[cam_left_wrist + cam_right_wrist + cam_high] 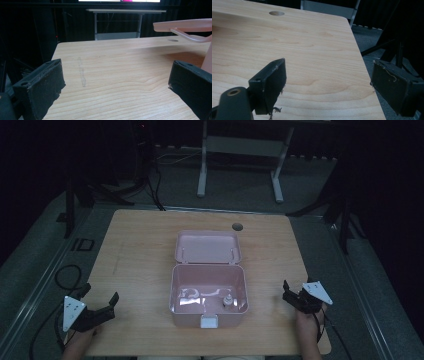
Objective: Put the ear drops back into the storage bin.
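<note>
My left gripper [101, 306] sits at the near left corner of the table [140, 250], jaws spread wide with nothing between them; in the left gripper view the two black pads [42, 85] frame bare wood grain and a faint pale streak [82, 75] on the board. My right gripper [291, 295] rests at the near right edge, jaws likewise apart and empty; the right gripper view looks along the right-hand side of the tabletop toward the round hole [276, 13] near the far edge, with frayed threads hanging off the pads [274, 80]. Between the two grippers, near the middle of the table, stands the pink box [209, 295], open, its lid [207, 247] laid back toward the far side. Box is well apart from both grippers, roughly midway, a touch closer to the near edge than the far. Inside, on the floor of the box, lie some pale items [192, 296] at left and a small upright piece [228, 301] at right; too small to identify. A white latch [209, 321] shows on the near wall. In the left gripper view the lid's edge and a pink hinge arm [190, 37] show at far right.
</note>
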Action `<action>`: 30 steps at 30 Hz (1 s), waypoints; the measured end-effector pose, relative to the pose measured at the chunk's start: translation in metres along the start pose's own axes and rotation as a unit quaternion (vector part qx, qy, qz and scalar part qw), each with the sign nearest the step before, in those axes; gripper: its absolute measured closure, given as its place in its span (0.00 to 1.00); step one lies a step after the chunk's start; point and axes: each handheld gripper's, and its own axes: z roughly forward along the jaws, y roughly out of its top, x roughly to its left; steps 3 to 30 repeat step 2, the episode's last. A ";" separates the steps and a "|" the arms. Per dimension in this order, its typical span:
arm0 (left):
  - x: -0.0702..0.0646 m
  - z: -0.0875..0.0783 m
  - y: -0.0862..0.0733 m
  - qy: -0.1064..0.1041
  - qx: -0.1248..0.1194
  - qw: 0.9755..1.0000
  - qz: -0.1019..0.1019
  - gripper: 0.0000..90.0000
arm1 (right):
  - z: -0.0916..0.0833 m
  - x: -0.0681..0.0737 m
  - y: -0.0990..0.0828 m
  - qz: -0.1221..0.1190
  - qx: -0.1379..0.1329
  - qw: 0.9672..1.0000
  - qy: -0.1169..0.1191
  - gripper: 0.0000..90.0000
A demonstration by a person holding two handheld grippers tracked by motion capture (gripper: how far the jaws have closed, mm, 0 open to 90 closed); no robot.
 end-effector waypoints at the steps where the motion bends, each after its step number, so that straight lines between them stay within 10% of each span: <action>1: 0.000 0.000 0.000 0.000 0.000 1.000 -0.001 0.00 | 0.000 0.000 0.000 0.000 0.003 1.000 -0.001 0.14; 30: 0.000 0.000 0.000 0.000 0.000 1.000 -0.001 0.00 | 0.001 0.000 0.000 0.000 0.005 1.000 -0.002 0.14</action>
